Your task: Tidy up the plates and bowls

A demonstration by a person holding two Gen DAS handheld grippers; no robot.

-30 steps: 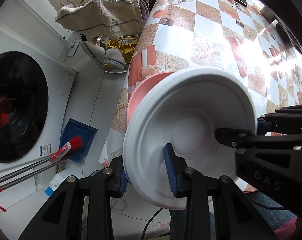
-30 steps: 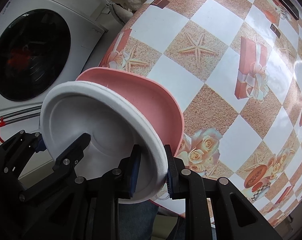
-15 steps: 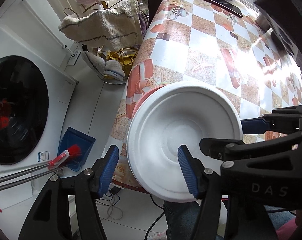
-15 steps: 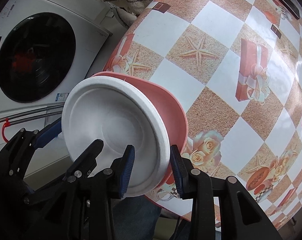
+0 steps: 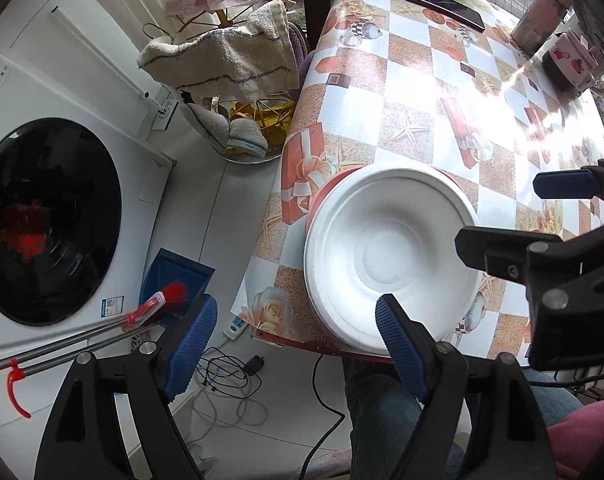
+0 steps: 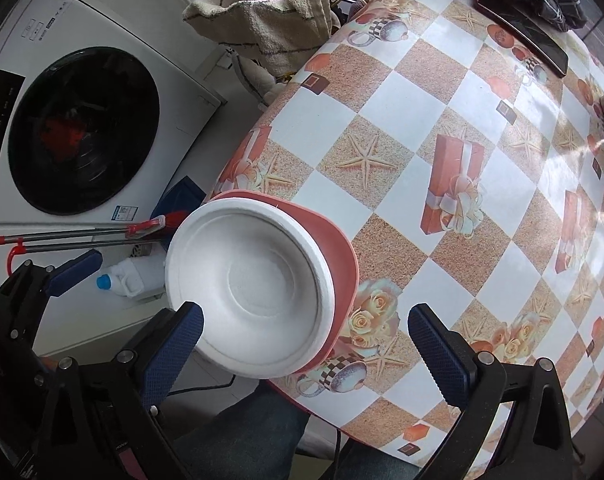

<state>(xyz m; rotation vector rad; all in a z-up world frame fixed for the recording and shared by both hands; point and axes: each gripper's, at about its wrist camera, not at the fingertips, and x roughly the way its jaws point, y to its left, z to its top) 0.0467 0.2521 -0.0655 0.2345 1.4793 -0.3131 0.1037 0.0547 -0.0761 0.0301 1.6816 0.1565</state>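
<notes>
— Left gripper (image 5: 293,344): spreading wide, gripping nothing, hanging at lower left of the white plate (image 5: 390,264).
— Right gripper (image 6: 306,348): also spreading, empty; nesting on the pink plate (image 6: 342,264), sitting mid-frame at the table (image 6: 442,128) edge.

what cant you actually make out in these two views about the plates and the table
- Pink plate: both views, mostly hidden under the white foam plate; only one rim crescent shows.
- Table near edge below the plates: left wrist view, covered by the left gripper.
- Mug far right: left wrist view, cut off and washed out by glare.
</notes>
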